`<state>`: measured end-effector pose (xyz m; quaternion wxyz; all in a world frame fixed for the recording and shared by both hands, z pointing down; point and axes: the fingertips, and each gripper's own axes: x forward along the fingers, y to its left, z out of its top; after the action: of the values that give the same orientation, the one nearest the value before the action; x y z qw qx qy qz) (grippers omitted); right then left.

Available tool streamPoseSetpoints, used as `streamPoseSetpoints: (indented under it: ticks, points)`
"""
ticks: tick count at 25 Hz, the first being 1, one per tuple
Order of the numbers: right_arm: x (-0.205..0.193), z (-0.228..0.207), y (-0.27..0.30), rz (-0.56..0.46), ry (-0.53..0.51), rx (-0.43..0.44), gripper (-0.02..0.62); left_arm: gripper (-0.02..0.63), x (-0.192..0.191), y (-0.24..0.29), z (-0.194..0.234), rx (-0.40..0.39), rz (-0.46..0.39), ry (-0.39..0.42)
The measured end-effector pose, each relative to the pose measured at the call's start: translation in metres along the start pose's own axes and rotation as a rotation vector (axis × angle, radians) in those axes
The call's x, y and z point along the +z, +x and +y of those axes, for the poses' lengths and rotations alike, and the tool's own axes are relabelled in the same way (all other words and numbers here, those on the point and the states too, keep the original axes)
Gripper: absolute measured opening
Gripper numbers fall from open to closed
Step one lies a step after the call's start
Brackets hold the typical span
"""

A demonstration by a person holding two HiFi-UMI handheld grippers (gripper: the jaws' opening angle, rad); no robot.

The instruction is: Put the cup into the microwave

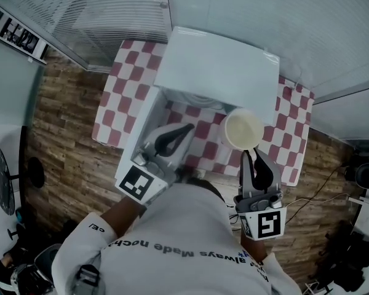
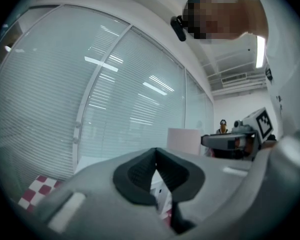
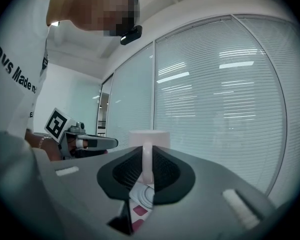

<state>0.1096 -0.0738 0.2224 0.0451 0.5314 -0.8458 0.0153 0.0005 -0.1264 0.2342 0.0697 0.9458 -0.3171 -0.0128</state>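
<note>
The right gripper (image 1: 252, 155) has its fingers (image 3: 165, 171) pinching the handle of the white cup (image 1: 243, 129), which hangs upright just past the fingertips, right of centre in the head view. The cup is in front of the white microwave (image 1: 216, 66) on the checked bench (image 1: 120, 97). The left gripper (image 1: 186, 129), lower left of the cup, has its fingers (image 2: 135, 176) pressed together on nothing, beside the microwave's open door (image 1: 141, 125).

Cup (image 1: 244, 129) cream-white; microwave (image 1: 218, 66) white; tablecloth (image 1: 124, 85) red-white checks; floor (image 1: 61, 146) brown wood planks; shirt (image 1: 172, 238) white, grey lettering.
</note>
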Motion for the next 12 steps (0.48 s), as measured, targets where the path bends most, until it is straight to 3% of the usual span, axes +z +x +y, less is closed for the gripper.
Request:
streamPoseSetpoints:
  ticks: [12]
  points:
    - [-0.051, 0.007, 0.009, 0.06, 0.024, 0.005, 0.041, 0.003, -0.055, 0.002, 0.008, -0.008, 0.062, -0.061]
